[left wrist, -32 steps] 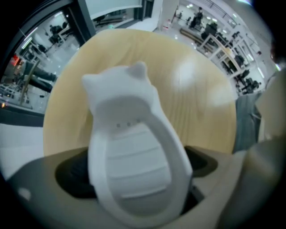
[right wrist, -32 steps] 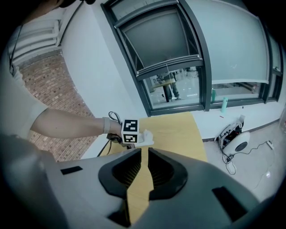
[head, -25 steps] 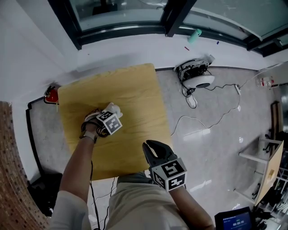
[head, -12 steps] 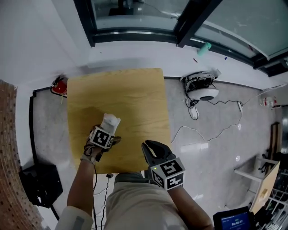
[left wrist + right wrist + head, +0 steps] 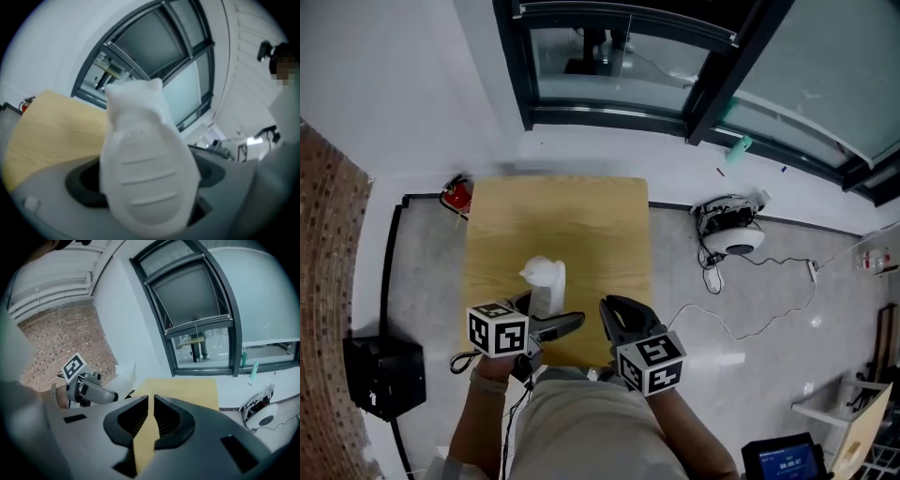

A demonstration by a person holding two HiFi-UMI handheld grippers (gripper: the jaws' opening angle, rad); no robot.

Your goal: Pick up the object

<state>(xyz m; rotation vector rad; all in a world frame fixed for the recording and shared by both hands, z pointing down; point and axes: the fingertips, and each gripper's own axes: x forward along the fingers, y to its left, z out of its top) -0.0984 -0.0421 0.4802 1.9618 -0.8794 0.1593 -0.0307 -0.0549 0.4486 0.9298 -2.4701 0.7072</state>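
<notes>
The object is a white, soft-looking ribbed bottle (image 5: 546, 284). It is off the wooden table (image 5: 553, 216), with my left gripper (image 5: 546, 317) shut on its lower part, near the table's front edge. In the left gripper view the bottle (image 5: 147, 164) fills the middle, standing up out of the left gripper (image 5: 147, 197), with the table (image 5: 51, 126) behind it. My right gripper (image 5: 619, 317) hovers at the table's front edge, just right of the bottle, shut with nothing in it. The right gripper view shows that gripper (image 5: 151, 411) with its jaws together, and the bottle (image 5: 124, 376) and the left gripper (image 5: 89, 391) to its left.
A red fire extinguisher (image 5: 457, 194) stands at the table's far left corner. A white round device with tangled cables (image 5: 733, 234) lies on the floor to the right. A black box (image 5: 382, 375) sits on the floor at the left by a brick wall (image 5: 328, 262). Glass doors (image 5: 619, 56) are beyond the table.
My left gripper has come back toward the table's front edge with the white bottle in it, and the bottle now stands upright above the table. The right gripper has stayed put.
</notes>
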